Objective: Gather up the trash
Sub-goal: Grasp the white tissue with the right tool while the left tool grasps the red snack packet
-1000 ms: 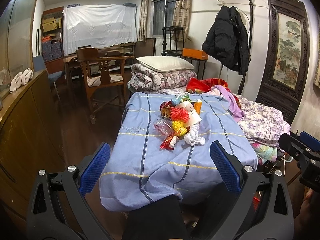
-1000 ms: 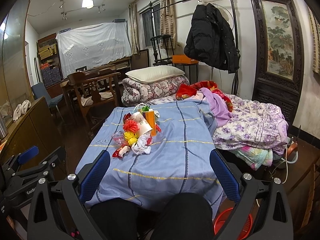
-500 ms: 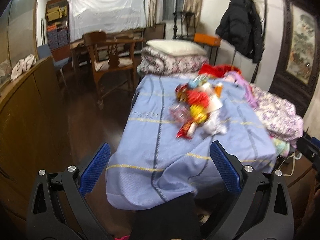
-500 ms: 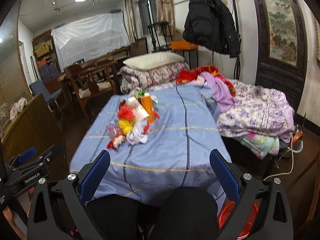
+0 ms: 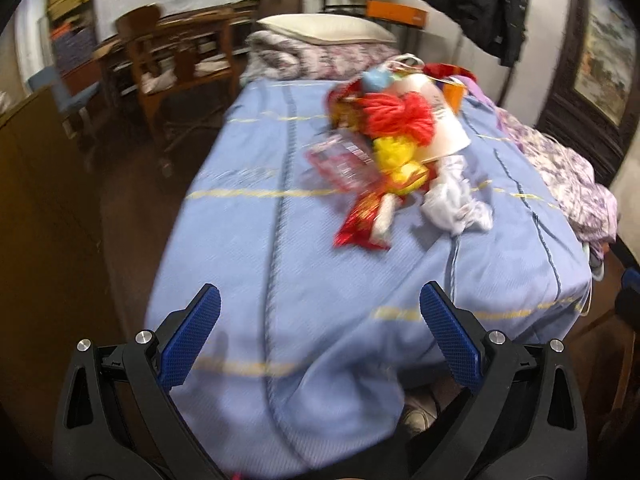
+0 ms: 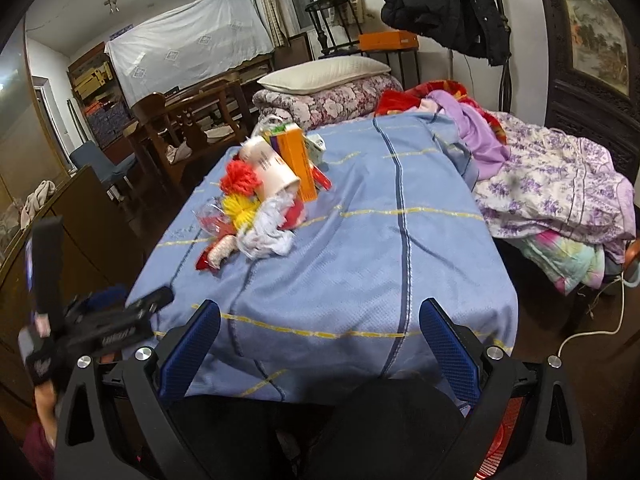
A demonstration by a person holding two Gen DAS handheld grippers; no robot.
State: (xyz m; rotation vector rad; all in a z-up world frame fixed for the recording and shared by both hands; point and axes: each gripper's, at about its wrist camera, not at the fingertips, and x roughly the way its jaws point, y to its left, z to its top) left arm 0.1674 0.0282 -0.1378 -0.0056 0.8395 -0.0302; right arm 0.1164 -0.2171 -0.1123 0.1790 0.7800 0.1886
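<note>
Both grippers hang wide open and empty over the near end of the blue blanket (image 6: 360, 248).

The trash pile (image 5: 396, 152) lies ahead of the left gripper (image 5: 320, 334), toward its right jaw (motion blurs the wrappers); from the right gripper (image 6: 320, 336) it sits ahead, beyond the left jaw, its far items half hidden behind the paper cup (image 6: 272, 166).

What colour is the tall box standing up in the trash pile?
Orange. The box shows best in the right wrist view, upright behind the white cup.

Pale blue bedspread (image 6: 360, 248) with yellow stripes; red and yellow pompoms (image 6: 240, 192)
</note>
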